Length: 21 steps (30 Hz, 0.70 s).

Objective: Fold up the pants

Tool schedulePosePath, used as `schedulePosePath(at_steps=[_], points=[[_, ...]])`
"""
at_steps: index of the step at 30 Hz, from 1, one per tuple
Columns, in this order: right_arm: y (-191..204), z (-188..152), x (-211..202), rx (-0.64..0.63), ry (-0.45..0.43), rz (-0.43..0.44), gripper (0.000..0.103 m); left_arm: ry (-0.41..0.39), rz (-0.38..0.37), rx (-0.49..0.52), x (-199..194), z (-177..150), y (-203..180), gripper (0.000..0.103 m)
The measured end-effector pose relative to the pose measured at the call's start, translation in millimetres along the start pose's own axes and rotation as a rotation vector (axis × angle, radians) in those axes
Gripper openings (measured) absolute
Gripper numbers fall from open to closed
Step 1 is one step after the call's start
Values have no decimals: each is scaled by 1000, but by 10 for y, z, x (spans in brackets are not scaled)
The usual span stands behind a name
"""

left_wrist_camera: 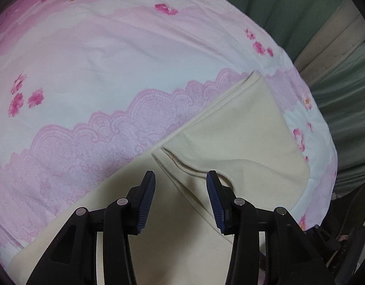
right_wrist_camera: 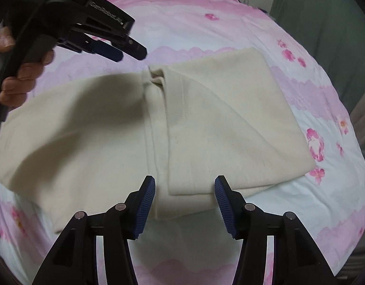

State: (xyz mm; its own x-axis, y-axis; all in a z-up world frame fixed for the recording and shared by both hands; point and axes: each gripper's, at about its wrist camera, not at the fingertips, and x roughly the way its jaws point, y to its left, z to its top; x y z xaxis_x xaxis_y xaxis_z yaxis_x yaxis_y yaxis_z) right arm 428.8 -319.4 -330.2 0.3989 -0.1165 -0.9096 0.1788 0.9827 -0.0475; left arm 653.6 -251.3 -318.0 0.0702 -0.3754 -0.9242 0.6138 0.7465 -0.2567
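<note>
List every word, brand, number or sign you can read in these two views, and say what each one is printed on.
"GenRobot.AI": white lettering along the black body of the left gripper, seen in the right wrist view; small and slanted, so the spelling is uncertain.
The cream pants and pink floral bedsheet carry no text.

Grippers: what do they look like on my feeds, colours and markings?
Both are black plastic linkage frames with silver pivot pins and ribbed dark-blue pads. The left gripper, seen from the right wrist view, carries white lettering along its body, too blurred to read surely. The right gripper looks identical. Bare fingers grip the left handle.
</note>
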Motion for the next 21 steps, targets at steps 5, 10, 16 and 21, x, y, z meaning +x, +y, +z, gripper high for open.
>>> schedulePosePath(at_steps=[5, 10, 16, 21], points=[[-58, -3, 268, 36, 103, 23, 34, 9, 24, 42, -12, -45, 14, 44], [-155, -52, 187, 67, 117, 67, 22, 13, 12, 34, -72, -104, 108, 44], [-45, -185, -144, 26, 86, 99, 21, 27, -10, 14, 80, -58, 69, 45], [-21, -190, 57, 37, 133, 116, 21, 70, 2, -42, 366, 5, 40, 47]])
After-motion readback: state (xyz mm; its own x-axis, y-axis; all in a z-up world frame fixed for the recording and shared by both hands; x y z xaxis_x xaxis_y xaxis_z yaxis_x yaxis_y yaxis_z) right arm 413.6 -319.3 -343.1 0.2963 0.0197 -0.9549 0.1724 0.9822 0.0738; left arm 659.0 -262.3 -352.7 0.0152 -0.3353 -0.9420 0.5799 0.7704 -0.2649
